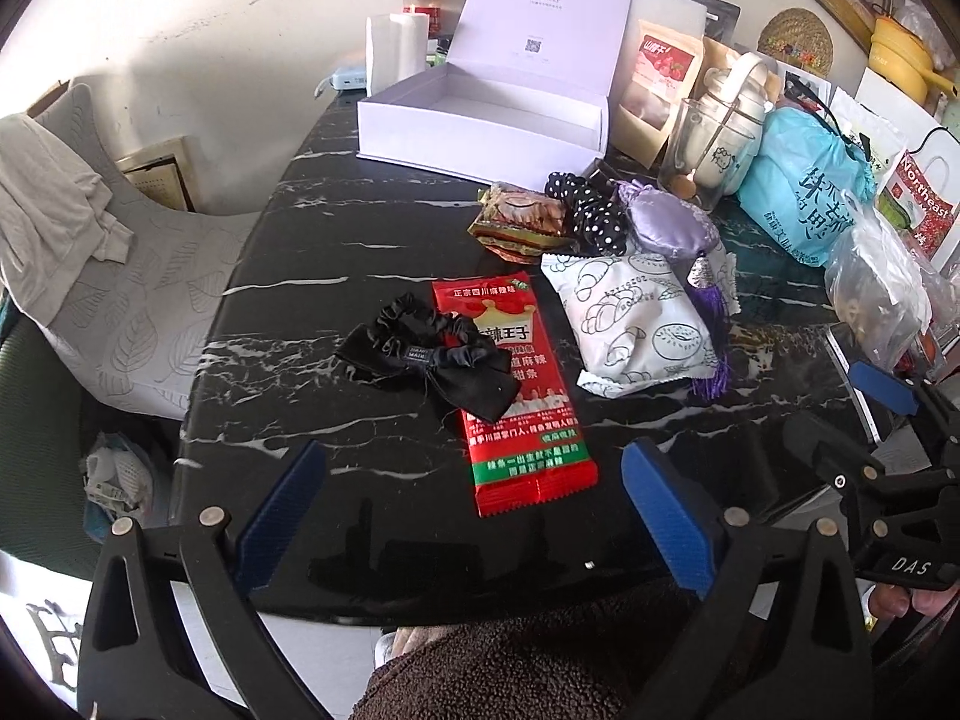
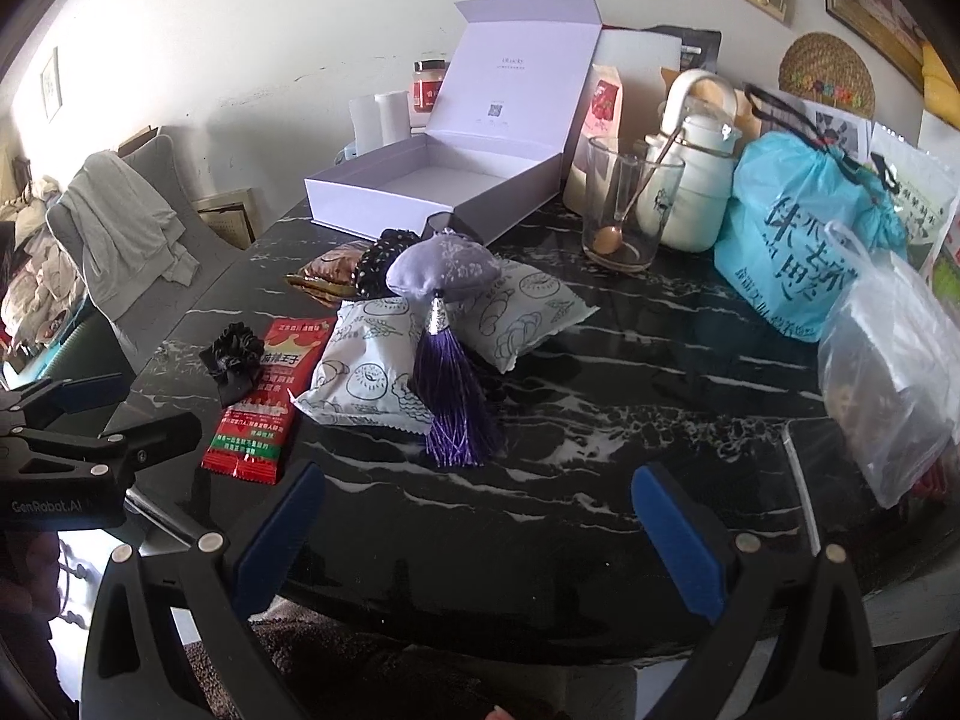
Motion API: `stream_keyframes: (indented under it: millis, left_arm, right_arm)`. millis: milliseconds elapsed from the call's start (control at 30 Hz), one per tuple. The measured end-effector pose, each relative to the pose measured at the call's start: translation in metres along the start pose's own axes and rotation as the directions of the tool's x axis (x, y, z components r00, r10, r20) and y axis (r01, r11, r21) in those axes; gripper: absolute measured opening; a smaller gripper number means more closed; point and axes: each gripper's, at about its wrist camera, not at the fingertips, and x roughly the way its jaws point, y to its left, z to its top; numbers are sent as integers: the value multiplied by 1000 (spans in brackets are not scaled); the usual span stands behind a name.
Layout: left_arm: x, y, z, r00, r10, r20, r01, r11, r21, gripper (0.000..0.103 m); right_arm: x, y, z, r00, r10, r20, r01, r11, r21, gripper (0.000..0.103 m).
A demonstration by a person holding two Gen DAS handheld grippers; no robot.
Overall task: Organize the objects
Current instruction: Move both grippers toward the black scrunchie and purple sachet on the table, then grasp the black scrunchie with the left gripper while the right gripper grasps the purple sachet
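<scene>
Your left hand-held gripper (image 1: 474,504) hangs released and empty over the near edge of the dark marble surface (image 1: 336,240), fingers spread wide. Your right hand-held gripper (image 2: 480,525) is likewise released and empty at the same edge. The bare stretch between both grippers and the items leaves you room; the left edge is also free, while bags crowd the right.

The red snack packet (image 1: 519,390) lies flat, long axis running away from you, near end just ahead of the left gripper. A black scrunchie (image 1: 429,354) overlaps its left side. The white box (image 1: 480,120) stands open at the far edge, lid upright.
</scene>
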Motion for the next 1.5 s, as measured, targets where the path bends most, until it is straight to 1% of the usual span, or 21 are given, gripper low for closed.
stream_keyframes:
  millis: [133,367,467,700,833,1000,1233,1300,1433,1467,1500]
  left_arm:
    - [15,5,10,1000,13,-9,-13,1000,5,96]
    - [39,16,30,999,25,-31,-24,1000,9,96]
    - [49,22,38,999,24,-47,-24,1000,3,96]
    - [70,32,49,997,8,-75,-9,1000,-5,96]
    - [80,33,55,995,-14,-101,14,1000,1,95]
    - [88,33,59,993,-14,-117,15,1000,12,90]
    - [89,38,59,992,-39,-122,41,999,18,89]
    - [89,38,59,992,-42,-119,45,999,21,88]
    - [90,38,59,992,-48,-118,52,998,29,83]
    - [90,38,60,992,-55,-116,58,998,29,81]
    - [90,38,60,992,-61,-114,65,998,27,73]
  right_arm:
    - [11,-2,5,1000,10,-6,-9,1000,11,97]
    - [27,2,27,999,8,32,-8,1000,-12,96]
    - [37,4,34,999,18,29,-17,1000,-26,96]
    - [59,8,49,999,25,28,-24,999,-48,96]
    - [69,5,59,999,32,27,-31,999,-45,96]
    - [80,4,69,999,34,38,-32,998,-44,96]
    - [94,9,79,998,46,40,-44,997,-67,96]
    - [97,10,81,998,58,40,-55,996,-69,93]
    - [104,11,82,998,65,27,-63,995,-76,82]
    - [105,11,83,997,67,26,-65,995,-74,80]
    - [106,11,83,997,70,25,-68,995,-73,78]
